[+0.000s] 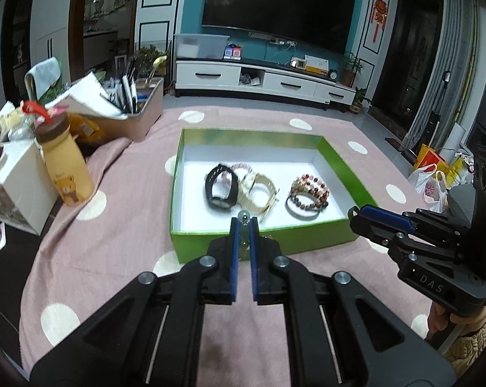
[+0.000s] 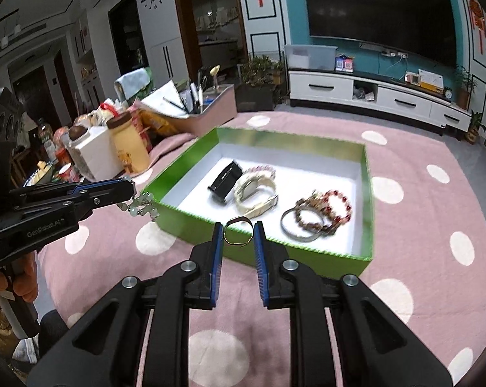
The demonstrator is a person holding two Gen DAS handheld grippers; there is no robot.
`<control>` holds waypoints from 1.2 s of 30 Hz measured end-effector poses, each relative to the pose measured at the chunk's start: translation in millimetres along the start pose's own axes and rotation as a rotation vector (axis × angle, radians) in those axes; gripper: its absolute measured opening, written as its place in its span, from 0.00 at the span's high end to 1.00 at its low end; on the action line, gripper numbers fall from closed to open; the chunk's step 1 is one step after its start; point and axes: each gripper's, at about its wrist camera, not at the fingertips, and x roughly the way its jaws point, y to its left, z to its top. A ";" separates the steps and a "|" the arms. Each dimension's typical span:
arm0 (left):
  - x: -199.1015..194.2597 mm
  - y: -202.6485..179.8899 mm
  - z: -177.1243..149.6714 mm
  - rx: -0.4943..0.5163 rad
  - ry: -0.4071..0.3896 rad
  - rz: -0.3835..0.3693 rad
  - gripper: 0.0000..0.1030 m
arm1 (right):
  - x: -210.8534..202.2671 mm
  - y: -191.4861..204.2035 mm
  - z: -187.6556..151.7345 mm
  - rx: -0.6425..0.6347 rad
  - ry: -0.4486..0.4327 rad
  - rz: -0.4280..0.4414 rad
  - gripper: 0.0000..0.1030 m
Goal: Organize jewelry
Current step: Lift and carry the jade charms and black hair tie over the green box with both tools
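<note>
A green box point(image 1: 342, 164) with a white floor sits on the pink dotted cloth. In it lie a black watch point(image 1: 222, 187), a cream watch point(image 1: 257, 190), a pink bead bracelet point(image 1: 241, 167), red and brown bead bracelets point(image 1: 310, 190) and a metal bangle point(image 2: 299, 224). My left gripper point(image 1: 243, 225) is shut on a pale green bead bracelet point(image 2: 141, 206), which hangs by the box's near left corner point(image 2: 165, 201). My right gripper point(image 2: 238, 230) is shut on a thin metal bangle point(image 2: 238, 232), held over the box's near wall.
At the left stand a yellow bear bottle point(image 1: 67, 164), a white carton point(image 1: 20, 183), snack bags and a pink bin point(image 1: 136, 119) with papers and pens. A TV stand point(image 1: 262, 80) is behind. Plastic bags point(image 1: 431, 180) lie on the floor at right.
</note>
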 end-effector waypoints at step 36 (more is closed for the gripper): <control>129.3 27.8 74.2 -0.058 0.171 0.061 0.95 | 79.3 -87.7 65.4 0.139 0.090 -0.067 0.82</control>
